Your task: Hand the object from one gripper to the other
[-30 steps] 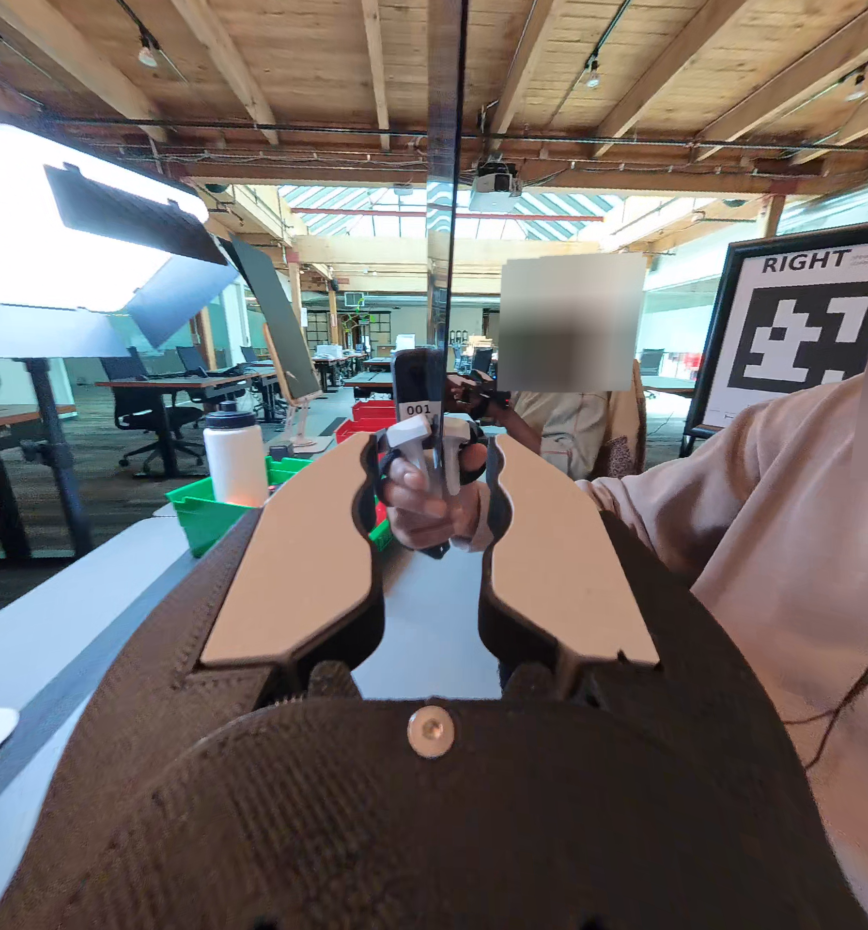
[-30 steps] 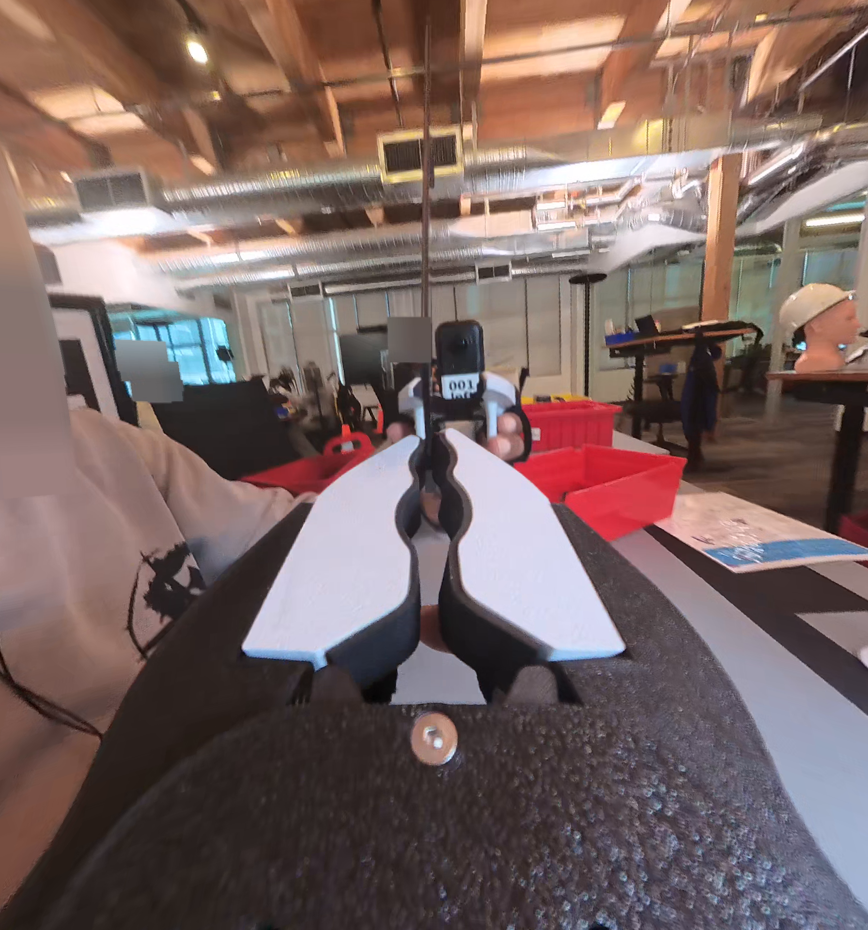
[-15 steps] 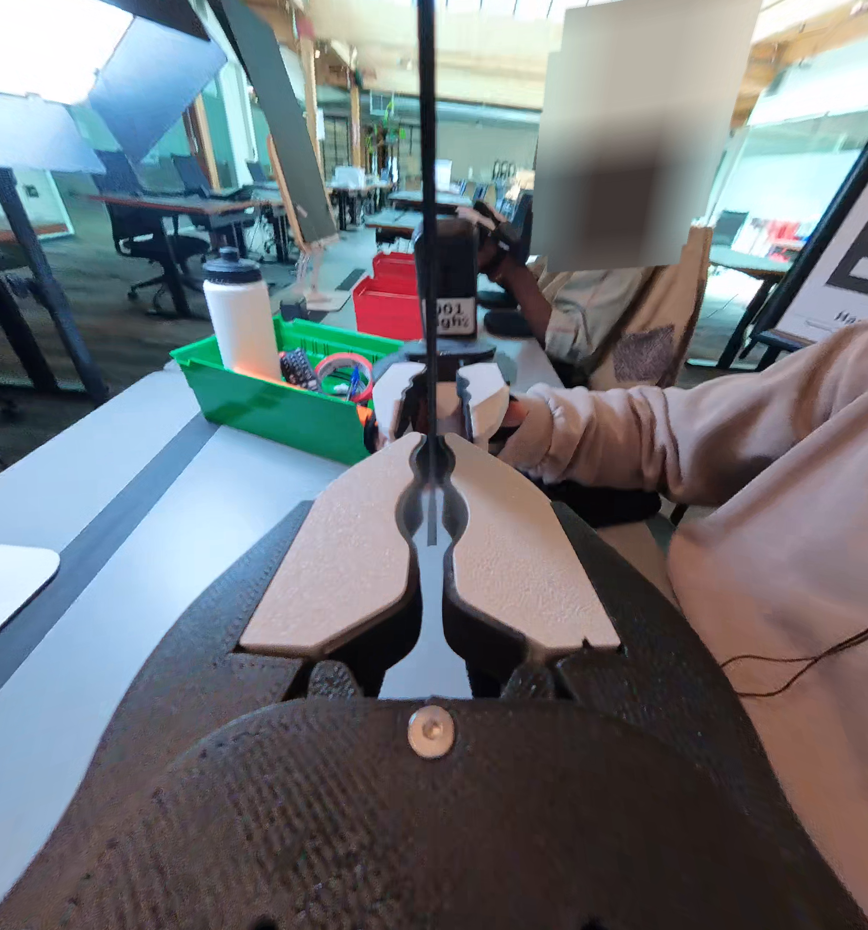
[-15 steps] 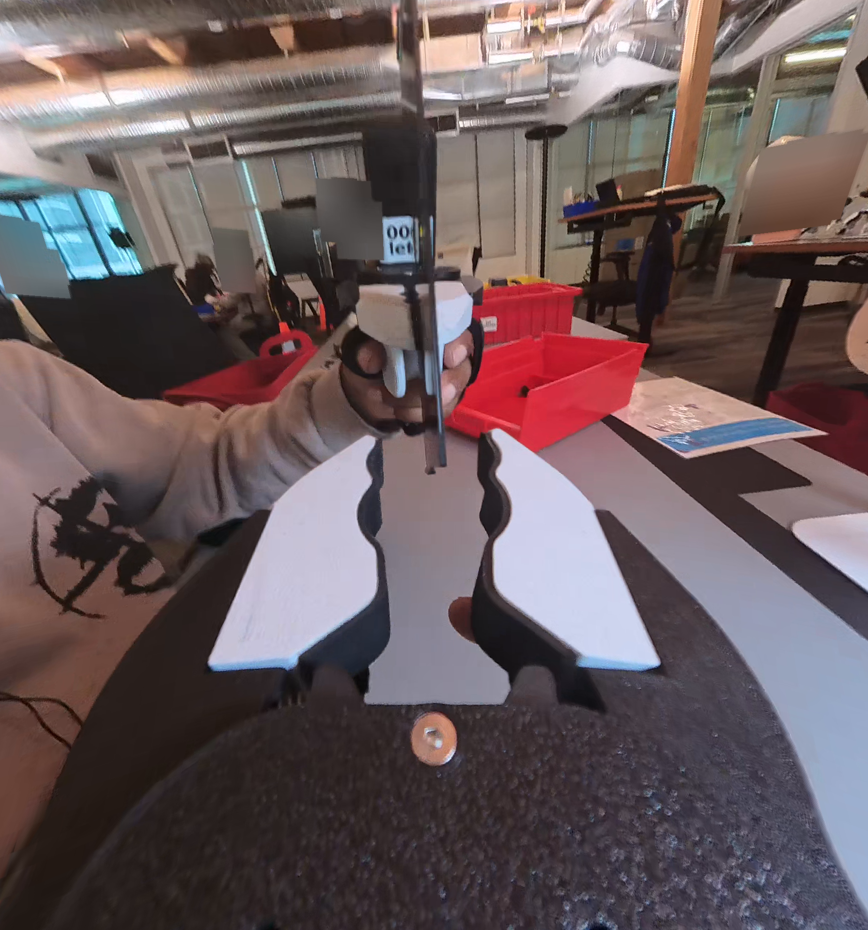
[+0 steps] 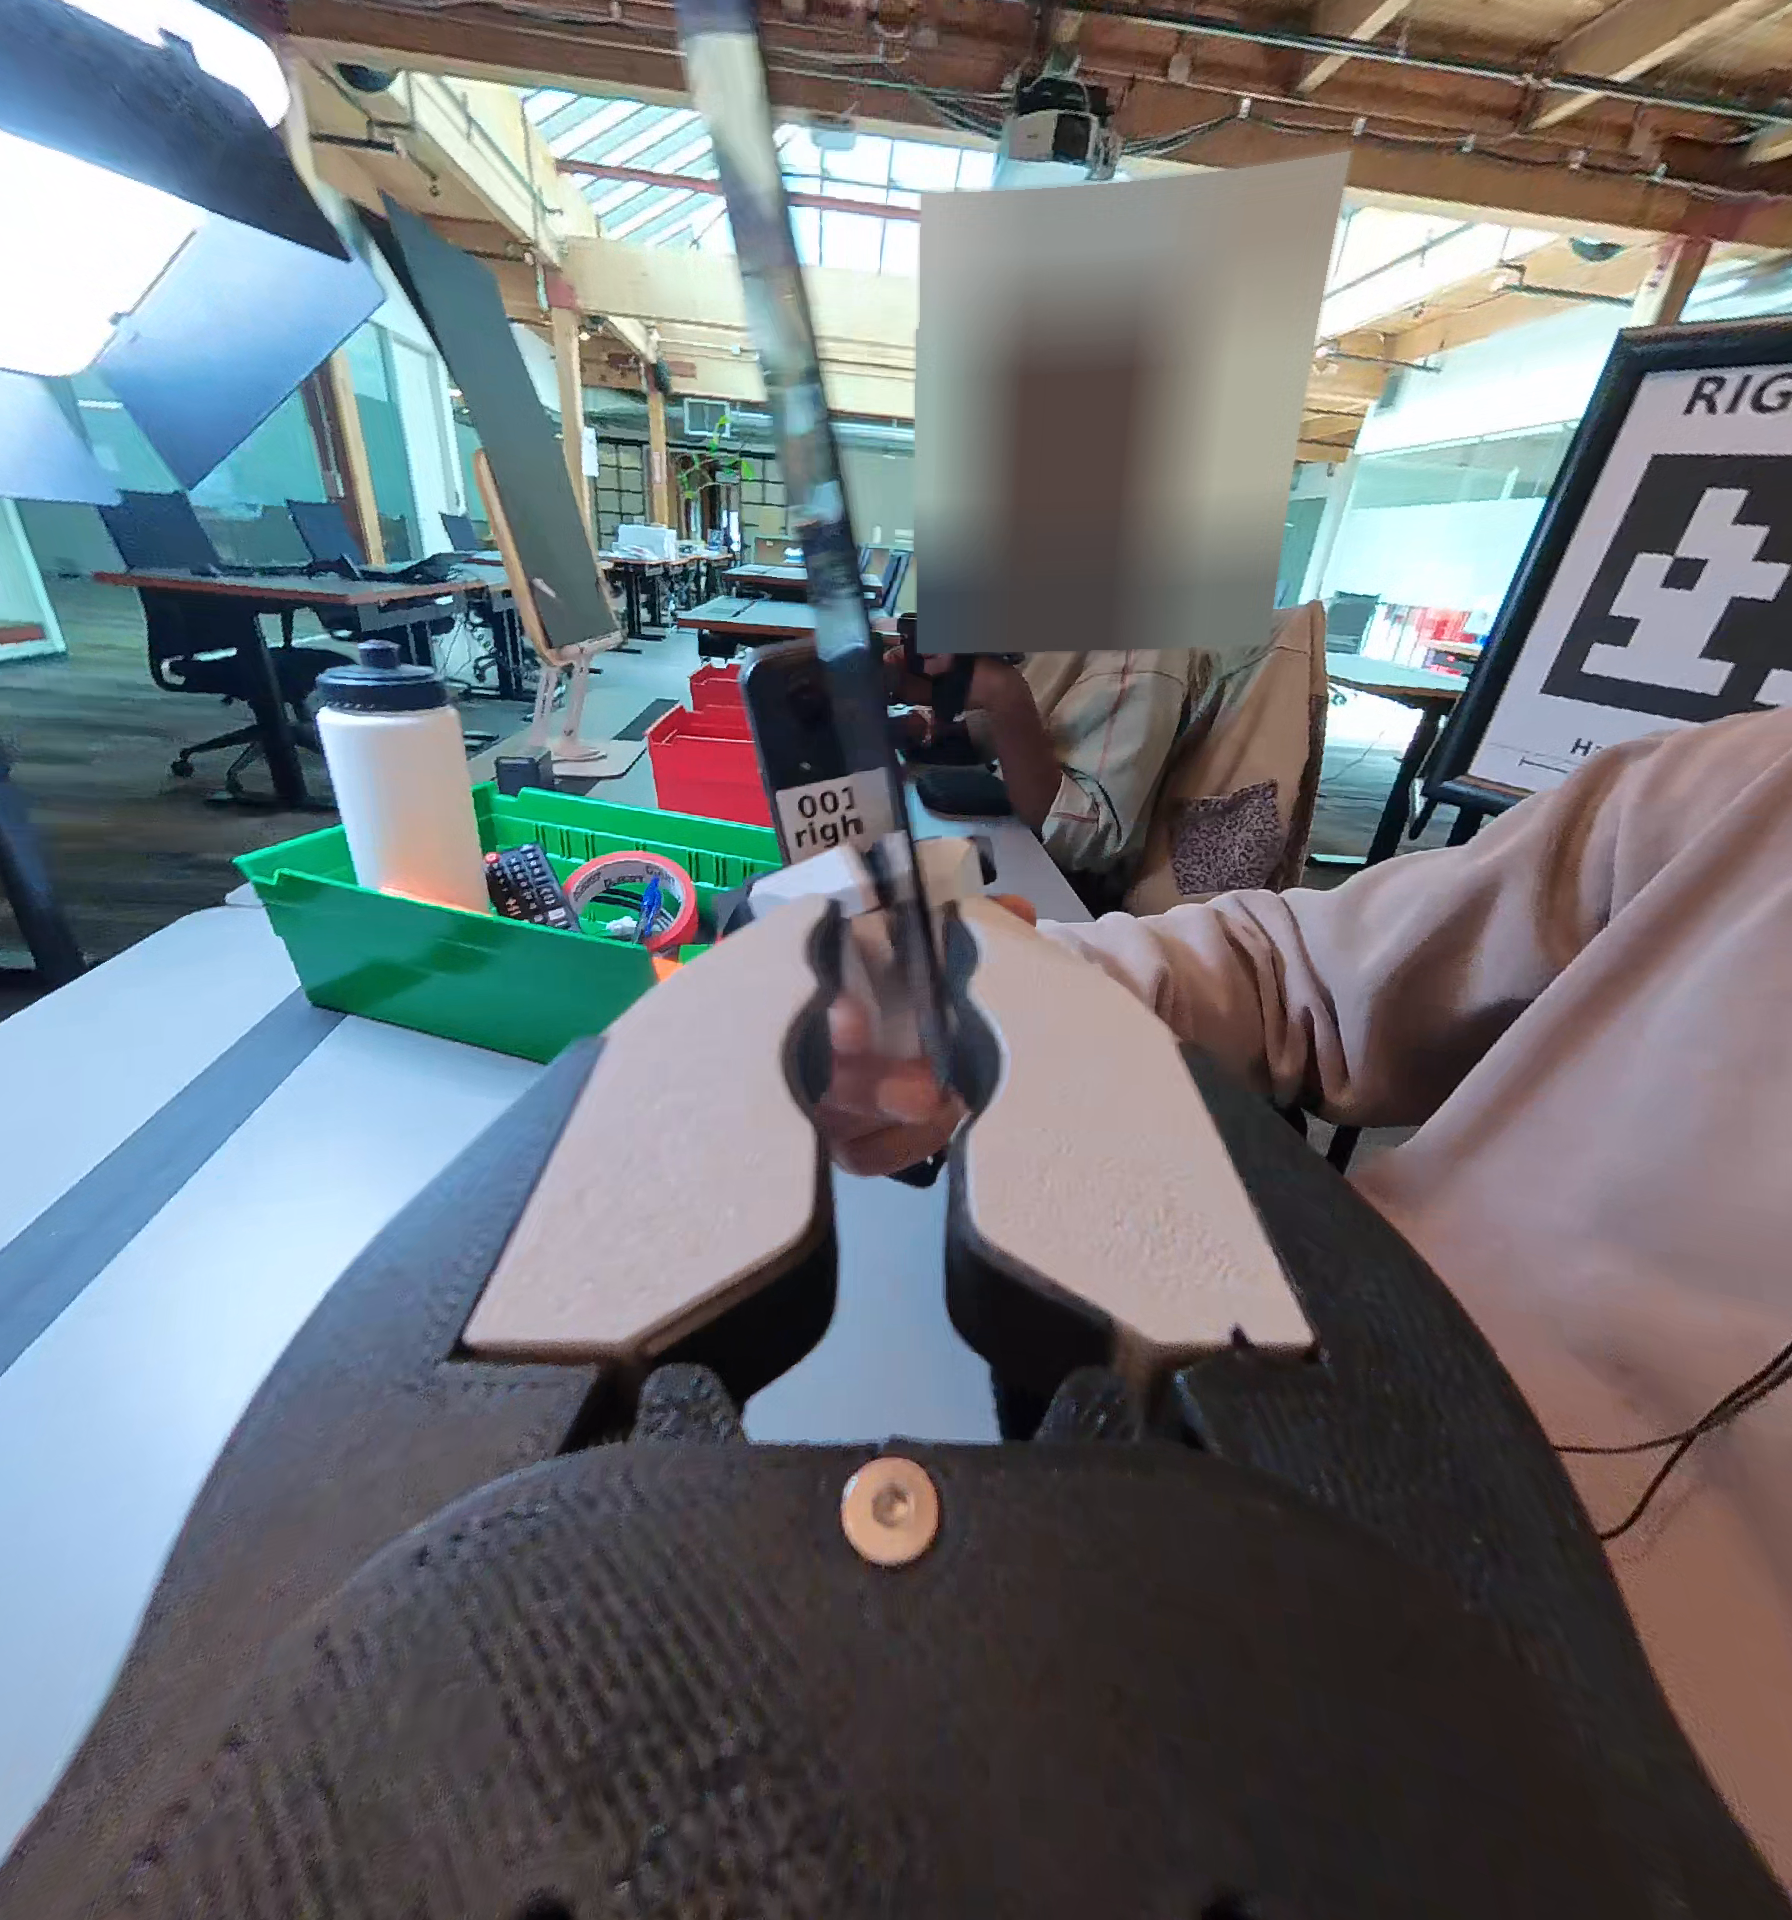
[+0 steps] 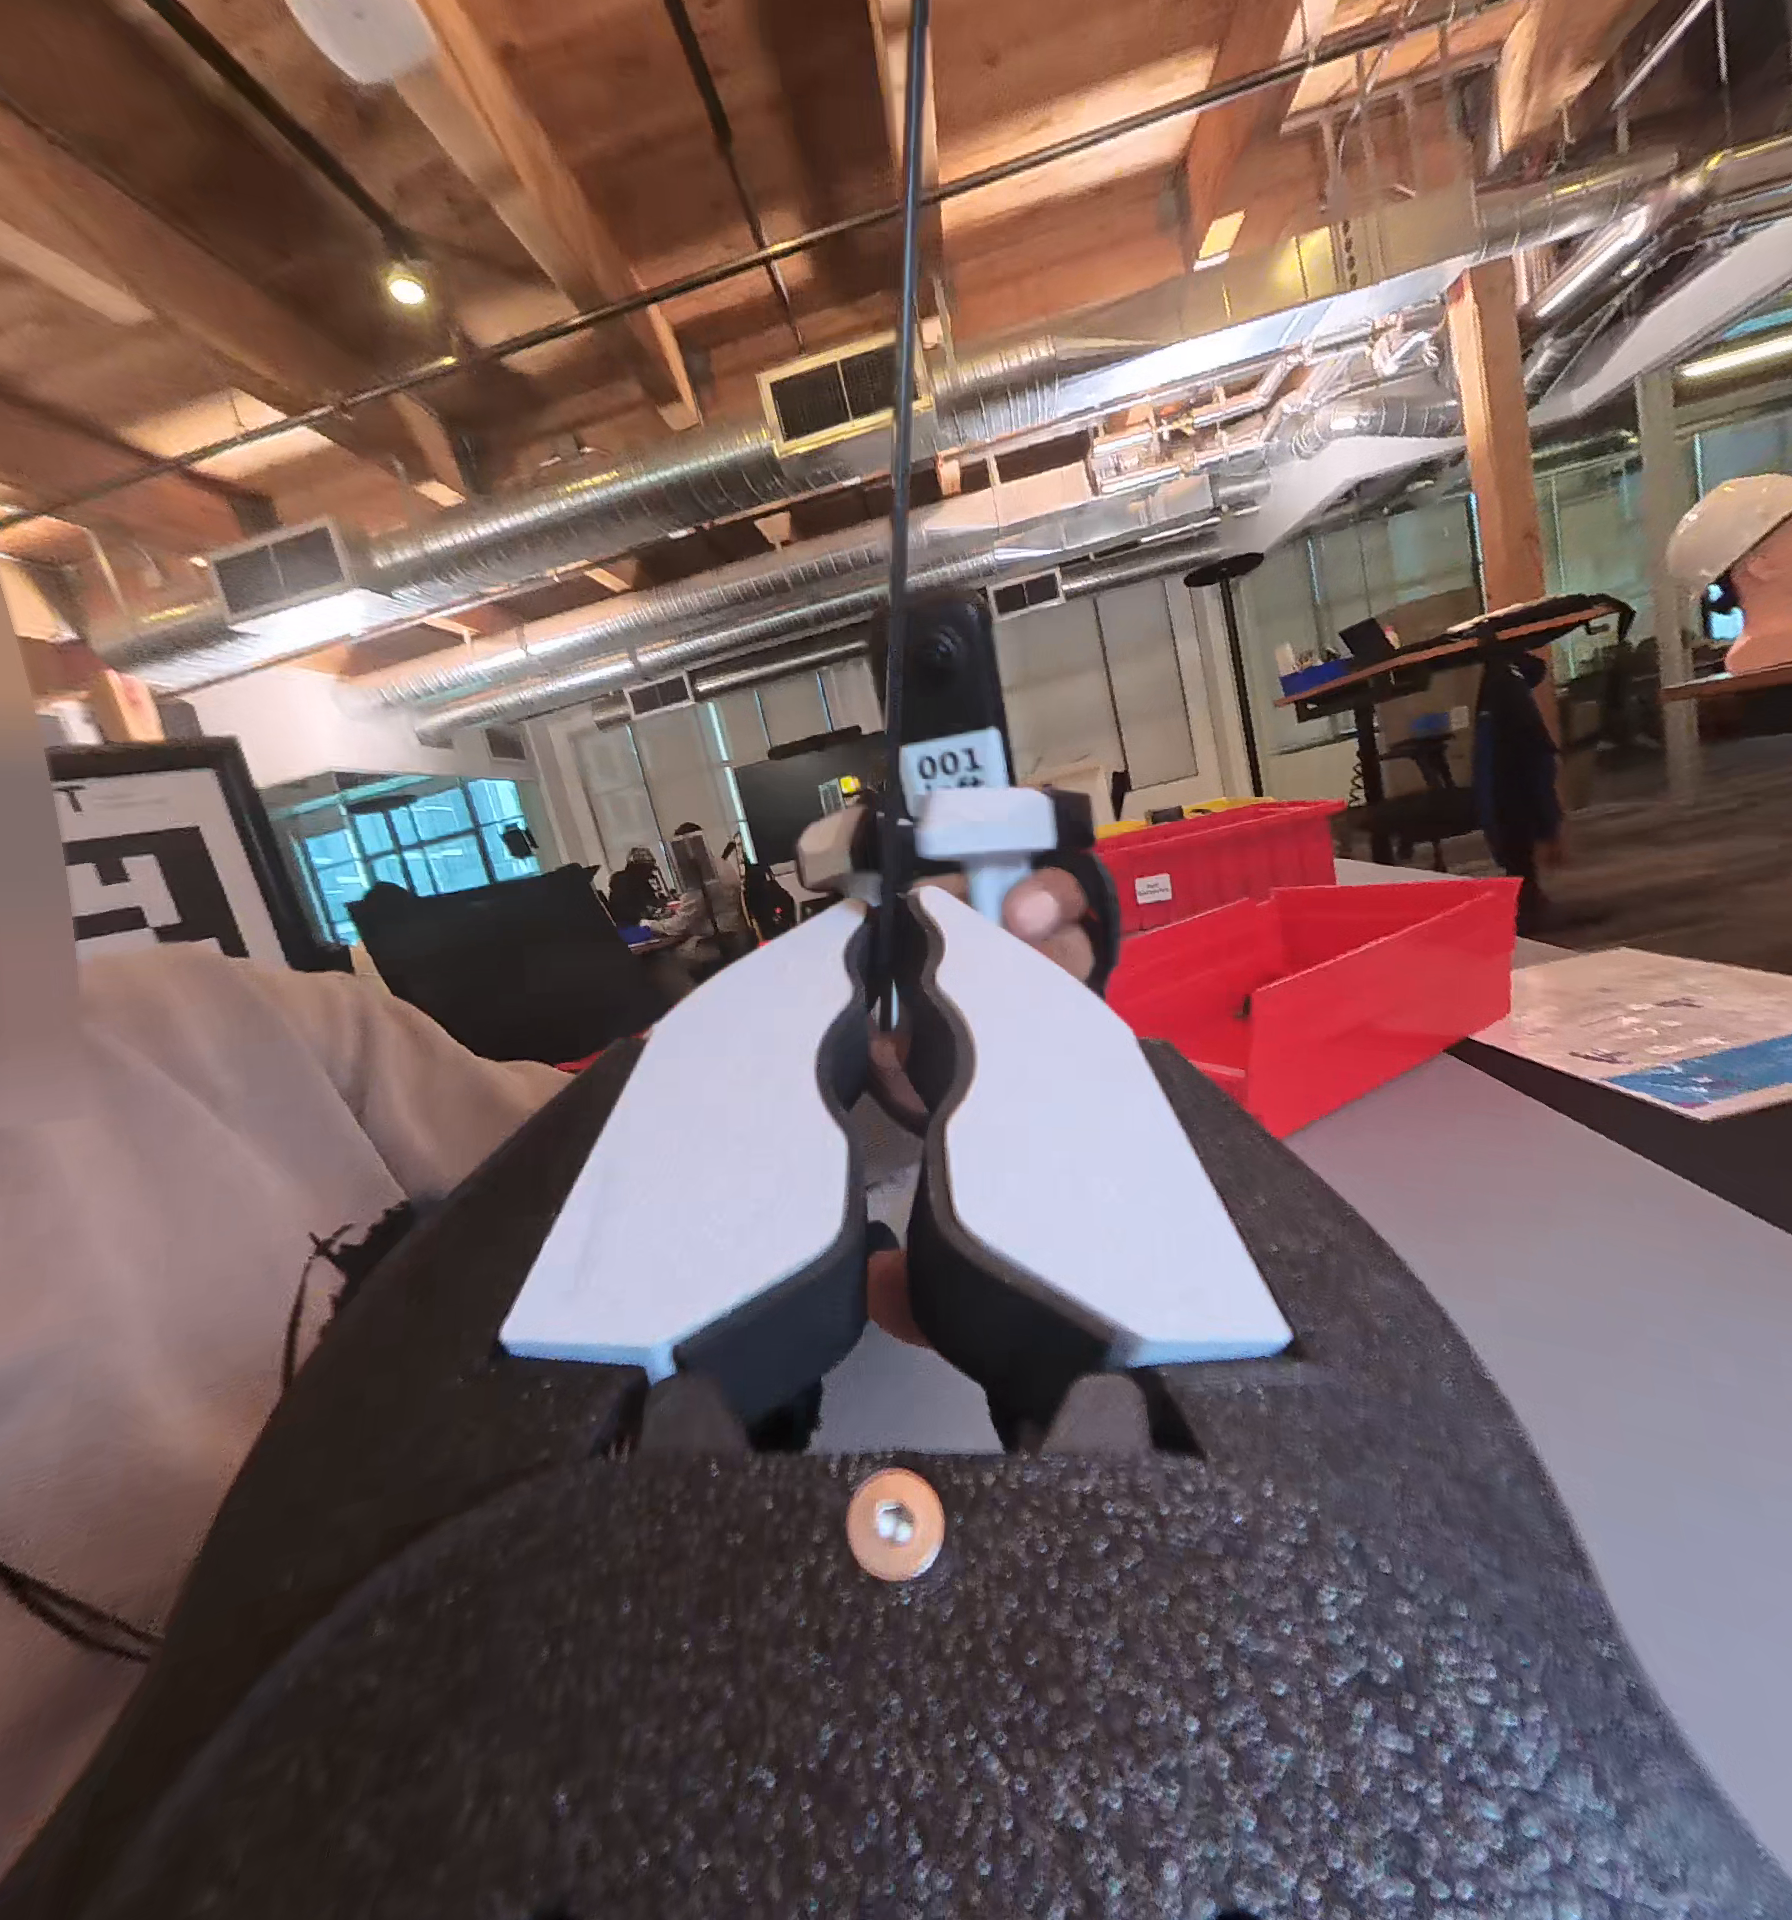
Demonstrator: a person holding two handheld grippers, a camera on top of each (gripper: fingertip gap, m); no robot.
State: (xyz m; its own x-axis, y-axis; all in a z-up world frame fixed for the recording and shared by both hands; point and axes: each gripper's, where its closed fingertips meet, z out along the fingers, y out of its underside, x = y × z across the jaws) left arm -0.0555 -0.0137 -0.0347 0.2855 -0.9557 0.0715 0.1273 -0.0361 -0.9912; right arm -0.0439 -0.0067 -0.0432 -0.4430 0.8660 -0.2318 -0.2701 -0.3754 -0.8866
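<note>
The object is a thin black strip, seen edge-on and standing nearly upright, its top out of frame. In the right wrist view the strip runs down between my right gripper's white fingers, which are shut on its lower end. My left gripper is open, with the strip's lower end passing loosely through the gap between its tan fingers. The two grippers face each other closely above the table. The right gripper shows just beyond the left one's tips, and the left gripper shows beyond the right one's.
A green bin with a white bottle stands on the grey table to the left. Red bins and a paper sheet lie to the right. A beige sleeve crosses on the right, and a person sits behind. My left and right fingertips are right by each other.
Half a second ago my left gripper was shut on the strip and my right was open. Now my right gripper is shut on it and my left has opened. The strip now leans.
</note>
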